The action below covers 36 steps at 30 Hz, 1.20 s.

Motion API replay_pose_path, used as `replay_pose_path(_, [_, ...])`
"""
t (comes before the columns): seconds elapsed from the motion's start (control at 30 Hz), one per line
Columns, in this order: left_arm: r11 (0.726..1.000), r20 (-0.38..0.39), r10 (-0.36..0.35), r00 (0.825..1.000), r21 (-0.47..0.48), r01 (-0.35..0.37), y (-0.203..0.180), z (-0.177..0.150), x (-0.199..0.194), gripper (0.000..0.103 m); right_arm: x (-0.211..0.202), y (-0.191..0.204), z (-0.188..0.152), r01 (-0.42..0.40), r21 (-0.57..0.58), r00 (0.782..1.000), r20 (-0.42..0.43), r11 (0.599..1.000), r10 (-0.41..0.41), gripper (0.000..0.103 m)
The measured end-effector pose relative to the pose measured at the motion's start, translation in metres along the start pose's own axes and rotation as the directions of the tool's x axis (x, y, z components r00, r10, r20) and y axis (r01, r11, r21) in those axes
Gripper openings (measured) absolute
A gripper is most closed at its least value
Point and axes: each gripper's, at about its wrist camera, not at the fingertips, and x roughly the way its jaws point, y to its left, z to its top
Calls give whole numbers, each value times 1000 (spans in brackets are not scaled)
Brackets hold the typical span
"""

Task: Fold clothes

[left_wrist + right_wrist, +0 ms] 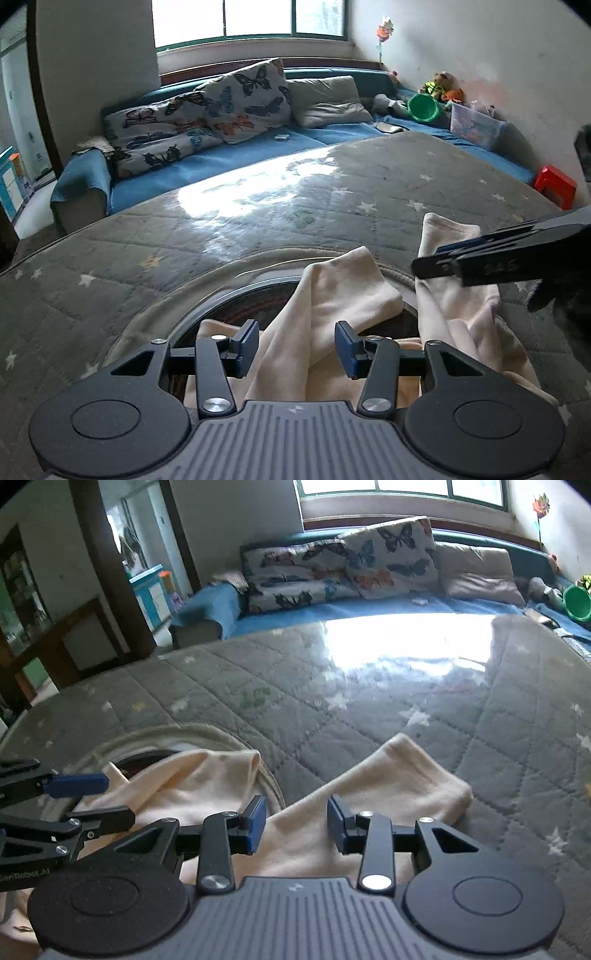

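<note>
I'm looking at cream trousers (343,295), probably light, limp and slippery, lying on the quilted bed (258,206), both legs loose between the spread jaws of the left hand-held gripper (295,347) and right hand-held gripper (296,825), so I'm eyeing the cuffs.

The cream garment (354,295) runs hidden under both claws, its near end cut off.

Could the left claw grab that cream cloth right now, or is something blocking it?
Probably yes. The left claw stands open with the cream garment lying right between its fingers, nothing in front of it. The right claw hovers off to the side, not in the way.
</note>
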Motion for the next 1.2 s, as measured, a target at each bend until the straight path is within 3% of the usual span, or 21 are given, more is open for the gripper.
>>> replay_pose_path(0.07, [1000,-8,-7,1000,-9,7,3,-2,5,26,1,4,-2,17,-22,1000,3,1000,-17,35])
replay_pose_path(0.13, [1000,-13,-12,1000,-24,12,6,-4,8,13,2,7,-3,44,-44,999,6,998,-44,23])
replay_pose_path(0.2, [999,-2,-10,1000,-34,10,8,-7,6,7,2,8,-4,64,-61,998,8,996,-64,9])
replay_pose_path(0.3, [998,18,10,1000,-55,-9,12,-10,-3,6,-3,4,-5,63,-48,998,23,997,-62,4])
replay_pose_path(0.5, [987,118,64,991,-151,-46,33,-16,-55,6,-41,-1,-11,64,-32,991,118,997,-59,3])
replay_pose_path(0.73, [952,207,193,959,-278,-131,63,-47,-139,6,-121,-10,-29,63,-38,962,267,997,-51,0])
replay_pose_path(0.83, [935,225,242,944,-313,-165,69,-68,-173,6,-147,-11,-41,71,-71,956,291,995,-47,0])
replay_pose_path(1.03, [893,204,291,935,-407,-189,68,-129,-226,6,-143,-2,-50,15,-93,974,228,996,6,6])
replay_pose_path(1.13, [867,170,298,939,-460,-192,67,-156,-235,6,-124,2,-45,-28,-61,982,184,998,39,8])
replay_pose_path(1.2, [853,147,289,946,-488,-185,65,-171,-234,6,-106,5,-36,-53,-32,987,148,998,57,22])
